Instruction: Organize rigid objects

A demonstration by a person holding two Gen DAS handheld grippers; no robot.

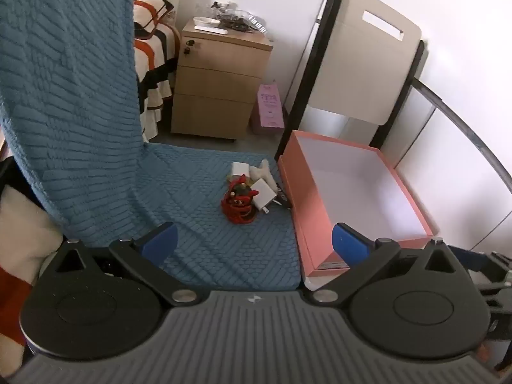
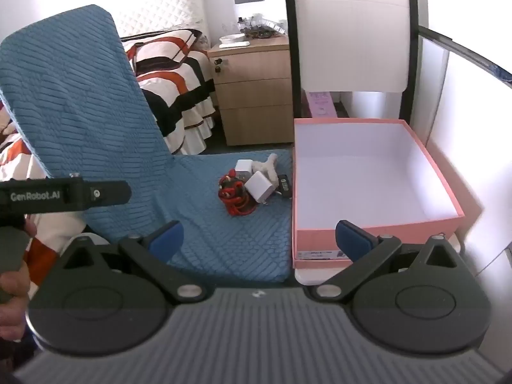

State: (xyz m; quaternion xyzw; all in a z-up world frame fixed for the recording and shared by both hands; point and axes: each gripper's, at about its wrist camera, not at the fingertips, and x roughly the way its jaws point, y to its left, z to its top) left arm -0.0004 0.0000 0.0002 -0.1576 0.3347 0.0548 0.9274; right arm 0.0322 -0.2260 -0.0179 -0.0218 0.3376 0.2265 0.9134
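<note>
Both the left gripper (image 1: 252,244) and the right gripper (image 2: 259,238) are held wide apart, with nothing between the fingers. A small pile (image 2: 252,187) of red cable (image 2: 235,200), white chargers (image 2: 260,188) and what may be a dark key fob is seen on the blue cushion (image 2: 224,240), at nine o'clock of the open pink box (image 2: 368,172).

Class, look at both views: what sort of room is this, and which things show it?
Most likely a bedroom: a bed with a striped quilt, a wooden bedside cabinet and a quilted headboard.
</note>
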